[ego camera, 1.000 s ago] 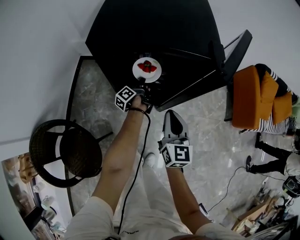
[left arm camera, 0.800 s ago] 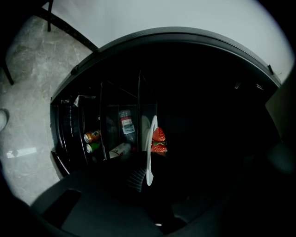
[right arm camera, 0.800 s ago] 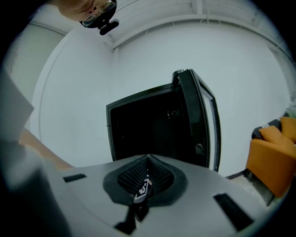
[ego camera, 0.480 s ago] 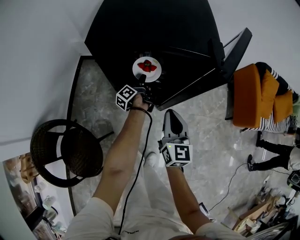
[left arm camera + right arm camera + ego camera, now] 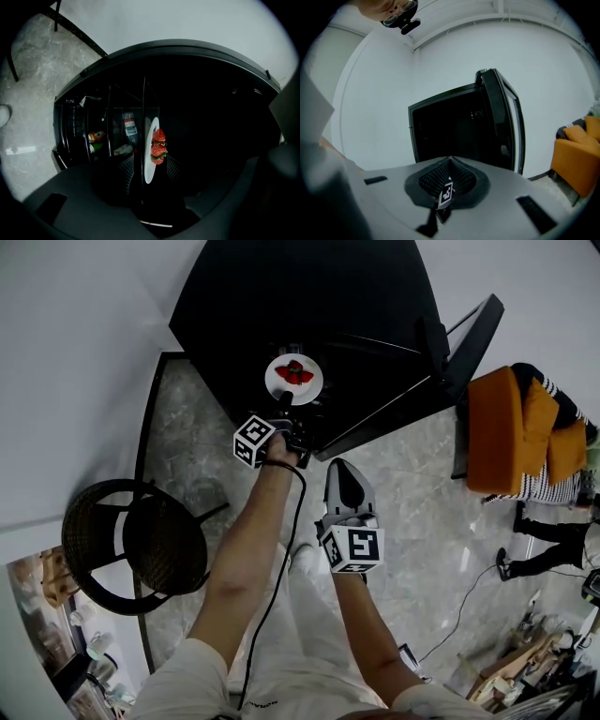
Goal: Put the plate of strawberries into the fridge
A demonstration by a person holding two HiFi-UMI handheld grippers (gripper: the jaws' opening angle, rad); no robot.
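Resting on a thin shelf (image 5: 143,108) inside the dark fridge (image 5: 309,306), the plate (image 5: 148,157) with its strawberries (image 5: 159,146) lies between the jaws of the left gripper (image 5: 292,412). Those jaws have just been opening and now stand released, ribbed pads clear of the rim on either side. If withdrawn crookedly, a pad could catch the smooth, glossy white rim, drag the round plate off the shelf edge and roll the plump red berries loose. The right gripper (image 5: 448,180) hangs outside, grey fingers clenched on nothing.
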